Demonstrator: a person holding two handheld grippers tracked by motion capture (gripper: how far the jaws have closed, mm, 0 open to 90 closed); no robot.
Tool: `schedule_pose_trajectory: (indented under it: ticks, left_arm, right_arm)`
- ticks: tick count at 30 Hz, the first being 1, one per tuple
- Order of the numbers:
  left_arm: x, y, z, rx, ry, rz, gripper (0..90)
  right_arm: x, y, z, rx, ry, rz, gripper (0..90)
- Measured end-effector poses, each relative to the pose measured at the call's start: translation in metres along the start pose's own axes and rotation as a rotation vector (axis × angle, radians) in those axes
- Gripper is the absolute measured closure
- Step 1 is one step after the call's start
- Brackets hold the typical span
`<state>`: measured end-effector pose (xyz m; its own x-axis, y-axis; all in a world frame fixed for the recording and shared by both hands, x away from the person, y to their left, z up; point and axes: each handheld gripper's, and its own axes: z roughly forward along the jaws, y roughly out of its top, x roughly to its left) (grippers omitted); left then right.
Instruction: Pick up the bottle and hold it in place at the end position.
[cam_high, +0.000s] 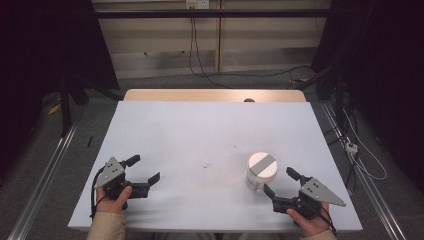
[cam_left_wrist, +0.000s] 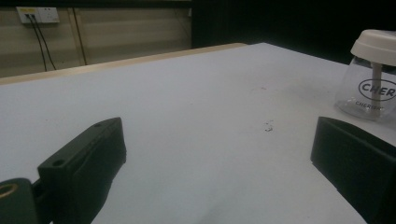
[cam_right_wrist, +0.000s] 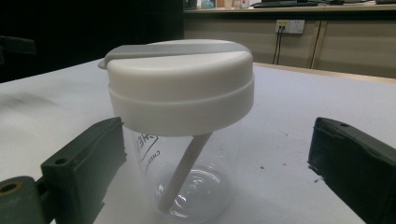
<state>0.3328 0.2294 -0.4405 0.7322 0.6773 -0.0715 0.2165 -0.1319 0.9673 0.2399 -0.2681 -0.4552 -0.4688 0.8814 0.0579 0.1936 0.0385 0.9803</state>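
On a pale grey-white tabletop (cam_high: 200, 130) backed by a strip of light wood, you work in a dim room with dark curtains at both sides, a beige wall panel behind, cables hanging from a wall socket (cam_left_wrist: 37, 14), and grey floor with metal rails flanking the table. Your left gripper (cam_high: 145, 170) rests near the front left corner, jaws spread wide with bare tabletop between them. Your right gripper (cam_high: 281, 181) sits near the front right edge, jaws likewise spread, one on each side of the clear jar (cam_high: 261, 172) without touching it in the right gripper view. That jar, with a white lid (cam_right_wrist: 180, 91) crossed by a grey bar, stands upright right of centre toward the front, just beyond your right gripper and well apart from the left. Its long axis runs vertical, lid up; the grey bar on the lid lies diagonally in the high view. Inside, a pale stick (cam_right_wrist: 184, 170) leans from the lid down to the glass bottom. Dark lettering shows on the glass, partly cut off in the left gripper view. A few small dark specks (cam_high: 206, 164) mark the surface near the middle. Open tabletop stretches across the centre and the whole far half, with wide room between your two grippers; the jar sits well in from the right edge, and both hands lie close to the front edge.
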Motion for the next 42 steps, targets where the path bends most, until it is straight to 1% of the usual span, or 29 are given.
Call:
schedule_pose_trajectory:
  ticks: [5,8,10,13,15,17,19,22,25,29,32,33,35,37,38,40,42]
  left_arm:
    - [0.000,0.000,0.000,-0.004,0.002,-0.001,2.9]
    - [0.000,0.000,0.000,-0.003,0.002,-0.004,2.9]
    - [0.000,0.000,0.000,-0.002,0.002,0.000,2.9]
    - [-0.001,0.000,0.001,-0.003,0.000,0.001,2.9]
    - [0.000,0.000,0.001,0.000,-0.001,0.003,2.9]
    - [0.000,0.000,0.001,0.001,0.000,0.001,2.9]
    - [-0.001,0.000,0.002,0.002,-0.003,0.002,2.9]
    - [-0.001,0.000,0.003,0.004,-0.005,0.003,2.9]
    - [-0.002,0.000,0.004,0.004,-0.004,-0.004,2.9]
    - [-0.001,-0.001,0.003,0.005,-0.004,-0.003,2.9]
    - [0.000,-0.001,0.003,0.007,-0.003,-0.002,2.9]
    - [-0.001,-0.001,0.004,0.006,-0.003,-0.008,2.9]
    - [-0.001,-0.001,0.005,0.006,-0.007,0.001,2.9]
    - [-0.001,-0.001,0.005,0.008,-0.011,-0.005,2.9]
    - [-0.001,-0.001,0.005,0.009,-0.011,0.001,2.9]
    - [-0.001,-0.001,0.005,0.007,-0.010,-0.004,3.0]
    - [-0.001,-0.001,0.005,0.009,-0.010,0.002,3.0]
  right_arm:
    - [0.001,0.000,0.001,0.010,0.012,0.001,3.3]
    - [0.002,0.000,0.002,0.017,0.016,-0.008,3.4]
    - [0.002,0.000,0.003,0.023,0.023,-0.006,3.3]
    - [0.003,0.000,0.004,0.036,0.028,-0.012,3.4]
    - [0.002,0.000,0.006,0.052,0.041,-0.010,3.0]
    - [0.002,0.000,0.008,0.070,0.040,-0.012,3.2]
    - [0.002,-0.001,0.010,0.080,0.044,-0.007,3.2]
    - [0.002,0.001,0.016,0.091,0.041,-0.014,3.5]
    - [0.003,0.002,0.023,0.098,0.037,-0.005,3.7]
    - [0.006,0.002,0.032,0.126,0.036,-0.014,3.7]
    - [0.007,0.003,0.036,0.129,0.032,-0.010,4.1]
    - [0.007,0.003,0.037,0.132,0.030,-0.008,4.2]
    - [0.008,0.004,0.040,0.139,0.030,-0.002,4.2]
    - [0.008,0.004,0.043,0.140,0.028,0.001,4.3]
    - [0.009,0.005,0.046,0.143,0.025,0.005,4.3]
    - [0.009,0.005,0.048,0.145,0.025,0.010,4.6]
    - [0.010,0.005,0.052,0.153,0.028,0.005,4.7]
